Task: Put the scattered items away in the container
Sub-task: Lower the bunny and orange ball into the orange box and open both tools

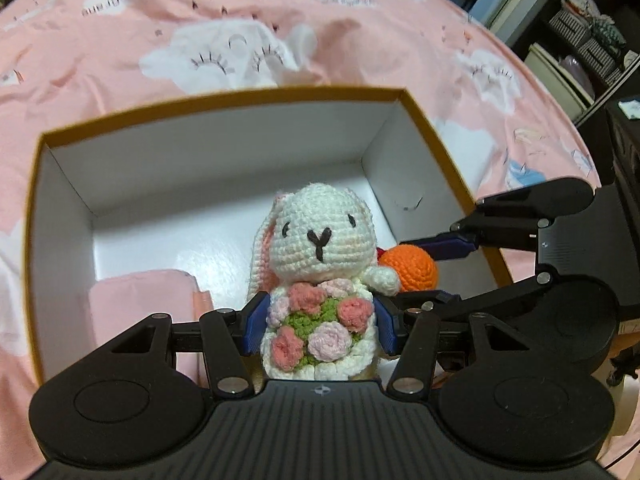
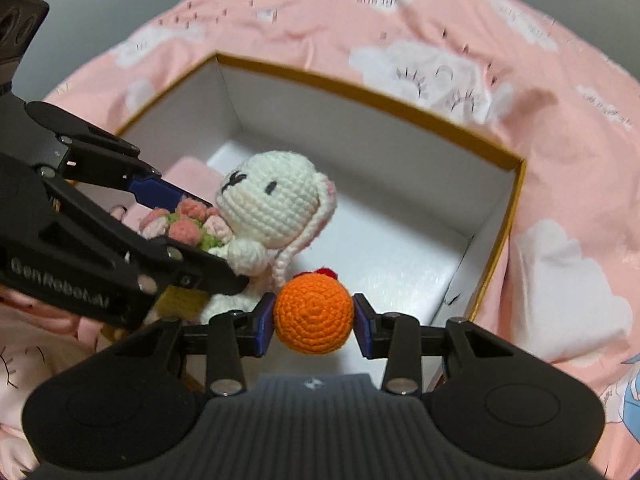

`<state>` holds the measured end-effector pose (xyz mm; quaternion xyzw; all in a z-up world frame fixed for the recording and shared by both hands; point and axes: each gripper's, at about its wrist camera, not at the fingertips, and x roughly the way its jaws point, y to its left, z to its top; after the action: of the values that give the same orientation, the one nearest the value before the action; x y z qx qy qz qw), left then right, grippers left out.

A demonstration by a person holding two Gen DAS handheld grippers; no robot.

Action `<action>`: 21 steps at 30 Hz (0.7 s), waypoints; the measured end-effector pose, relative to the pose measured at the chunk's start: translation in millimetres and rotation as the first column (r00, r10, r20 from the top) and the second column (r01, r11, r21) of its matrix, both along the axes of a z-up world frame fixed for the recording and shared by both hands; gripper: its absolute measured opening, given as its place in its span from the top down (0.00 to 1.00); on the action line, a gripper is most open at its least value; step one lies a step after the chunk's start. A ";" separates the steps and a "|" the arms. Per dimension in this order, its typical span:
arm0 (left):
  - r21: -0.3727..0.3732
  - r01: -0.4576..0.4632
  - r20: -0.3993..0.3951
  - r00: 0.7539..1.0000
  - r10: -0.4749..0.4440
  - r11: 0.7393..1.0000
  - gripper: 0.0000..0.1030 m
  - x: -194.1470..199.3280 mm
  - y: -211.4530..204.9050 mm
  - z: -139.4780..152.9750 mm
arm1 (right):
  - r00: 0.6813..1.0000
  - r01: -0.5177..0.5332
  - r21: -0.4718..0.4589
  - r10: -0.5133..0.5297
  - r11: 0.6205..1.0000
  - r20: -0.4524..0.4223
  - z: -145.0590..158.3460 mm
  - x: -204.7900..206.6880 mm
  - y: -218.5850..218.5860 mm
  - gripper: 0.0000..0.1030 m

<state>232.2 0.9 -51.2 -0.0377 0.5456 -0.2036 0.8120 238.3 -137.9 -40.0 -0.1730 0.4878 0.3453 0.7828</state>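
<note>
A white crocheted rabbit [image 1: 320, 240] with a pink and green flower bouquet on its front hangs over the open box [image 1: 224, 98], my left gripper [image 1: 320, 324] shut on its body. In the right wrist view the rabbit [image 2: 272, 204] shows at left in the left gripper [image 2: 192, 232]. An orange crocheted ball [image 2: 314, 314] with a red bit on top sits between the blue pads of my right gripper [image 2: 314, 320], which is shut on it. From the left wrist view the ball [image 1: 414, 268] and right gripper [image 1: 424, 268] are just right of the rabbit. A folded pink cloth [image 1: 140, 300] lies inside the box.
The box [image 2: 400, 104] has a mustard rim and white inner walls, and it rests on a pink bedspread [image 1: 160, 20] printed with white clouds. Dark shelves with baskets [image 1: 580, 32] stand at the far right beyond the bed.
</note>
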 end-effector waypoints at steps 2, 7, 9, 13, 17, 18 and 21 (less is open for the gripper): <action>0.015 0.013 -0.029 1.000 -0.013 1.000 0.39 4.7 -3.5 -5.8 | 0.999 -0.038 -0.036 0.038 0.999 0.005 -3.9 0.7 4.0 0.58; 0.061 0.057 -0.081 0.995 -0.052 0.996 0.39 7.4 -11.3 -15.6 | 0.987 -0.159 -0.117 0.157 0.980 -0.025 -13.6 1.9 16.0 0.58; 0.072 0.069 -0.096 0.993 -0.062 0.995 0.38 8.8 -13.6 -17.7 | 0.981 -0.194 -0.127 0.188 0.973 -0.053 -17.5 5.2 17.5 0.58; 0.083 0.079 -0.127 0.990 -0.068 0.993 0.37 12.7 -15.4 -23.5 | 0.967 -0.249 -0.151 0.236 0.957 -0.098 -22.7 11.9 20.5 0.58; 0.089 0.079 -0.135 0.989 -0.066 0.993 0.36 15.9 -16.3 -25.8 | 0.955 -0.285 -0.169 0.264 0.944 -0.138 -26.8 17.0 22.4 0.58; 0.085 0.078 -0.135 0.989 -0.066 0.993 0.36 16.4 -16.2 -26.3 | 0.952 -0.291 -0.172 0.268 0.941 -0.146 -27.2 17.9 22.7 0.58; 0.079 0.082 -0.127 0.989 -0.072 0.994 0.35 16.4 -15.8 -26.9 | 0.948 -0.303 -0.183 0.276 0.935 -0.160 -28.0 19.2 23.4 0.58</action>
<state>248.6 -14.8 -78.1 0.0049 0.6043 -0.2091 0.7688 257.4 -114.4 -68.0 -0.2995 0.5406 0.4157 0.6673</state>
